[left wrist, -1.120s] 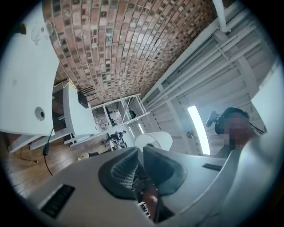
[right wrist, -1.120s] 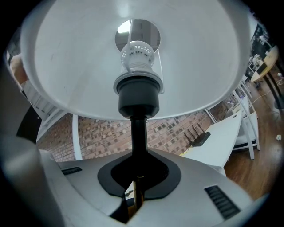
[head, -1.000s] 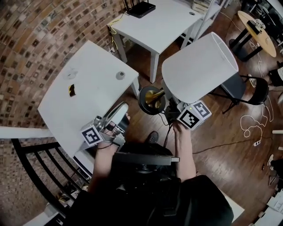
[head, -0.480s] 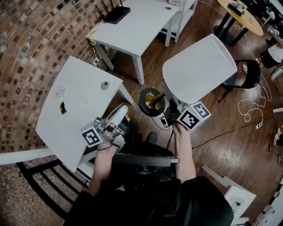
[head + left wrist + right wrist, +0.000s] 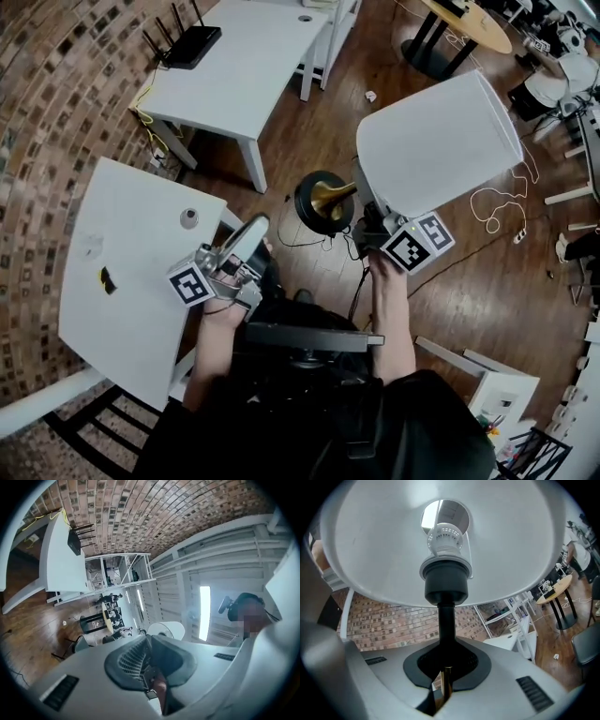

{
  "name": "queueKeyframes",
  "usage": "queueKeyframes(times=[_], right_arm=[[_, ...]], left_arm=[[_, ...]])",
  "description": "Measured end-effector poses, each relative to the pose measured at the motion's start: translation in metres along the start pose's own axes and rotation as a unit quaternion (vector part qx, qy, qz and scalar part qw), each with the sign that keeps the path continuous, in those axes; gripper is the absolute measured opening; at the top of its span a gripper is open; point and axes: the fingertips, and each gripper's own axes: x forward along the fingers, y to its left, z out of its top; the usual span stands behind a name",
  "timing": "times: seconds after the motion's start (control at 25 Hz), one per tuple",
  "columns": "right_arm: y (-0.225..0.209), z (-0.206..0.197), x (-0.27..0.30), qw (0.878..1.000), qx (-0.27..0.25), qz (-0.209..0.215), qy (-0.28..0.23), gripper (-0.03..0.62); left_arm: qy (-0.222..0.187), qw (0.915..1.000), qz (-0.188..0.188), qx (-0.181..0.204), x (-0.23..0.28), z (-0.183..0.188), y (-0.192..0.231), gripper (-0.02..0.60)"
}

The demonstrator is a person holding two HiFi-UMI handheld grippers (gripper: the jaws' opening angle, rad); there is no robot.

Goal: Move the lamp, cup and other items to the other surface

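Nearest the viewer, the person's two forearms are stretched forward, and a claw is held in each hand. The left claw point(image 5: 236, 257) point(image 5: 149, 644) is clenched on a small white cup point(image 5: 246, 239) point(image 5: 166, 629). The cup's smooth rounded body is seen just past the dark ribbed pads point(image 5: 127, 663), which are pressed together.

The right claw point(image 5: 368, 223) point(image 5: 445, 672) is clamped on the thin stem point(image 5: 446, 620) of a table lamp point(image 5: 441, 141). The stem is matt black above the claw and shiny brass between the dark pads. In the head view the lamp is tipped far over, so that its long axis runs almost level. Its round black base point(image 5: 319, 197) is pointed left, towards the left claw. Its wide white drum shade point(image 5: 450, 131) point(image 5: 384, 541) is pointed up and right, away from the person. In the right gripper view the shade is spread directly above the claw and its smooth pale inside is shown, with a white ribbed bulb socket point(image 5: 445, 541) set on a black collar point(image 5: 446, 581).

Both things are held in the air over a dark wooden plank floor point(image 5: 469, 309). A white worktop point(image 5: 122, 328) is seen just left of the left claw, and a small grey round thing point(image 5: 189, 217) is seen on it. Farther off, a second white worktop point(image 5: 253, 66) is seen with a black router point(image 5: 192, 47) on it, beside a brick wall point(image 5: 47, 112).
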Motion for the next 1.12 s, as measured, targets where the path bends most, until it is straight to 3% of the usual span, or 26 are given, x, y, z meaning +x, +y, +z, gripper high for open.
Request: queueKeyframes(times=[0.4, 0.72, 1.12], right_arm=[[-0.024, 0.018, 0.090, 0.999, -0.009, -0.026, -0.017, 0.031], [-0.028, 0.018, 0.129, 0.999, -0.003, -0.032, -0.016, 0.031], [-0.079, 0.008, 0.162, 0.998, 0.055, -0.005, -0.003, 0.031]], left_arm=[[0.019, 0.9989, -0.035, -0.025, 0.034, 0.077, 0.044, 0.044], [0.032, 0.9977, -0.052, -0.030, 0.048, 0.108, 0.060, 0.044], [0.028, 0.9991, -0.024, -0.020, 0.088, 0.128, 0.093, 0.044]])
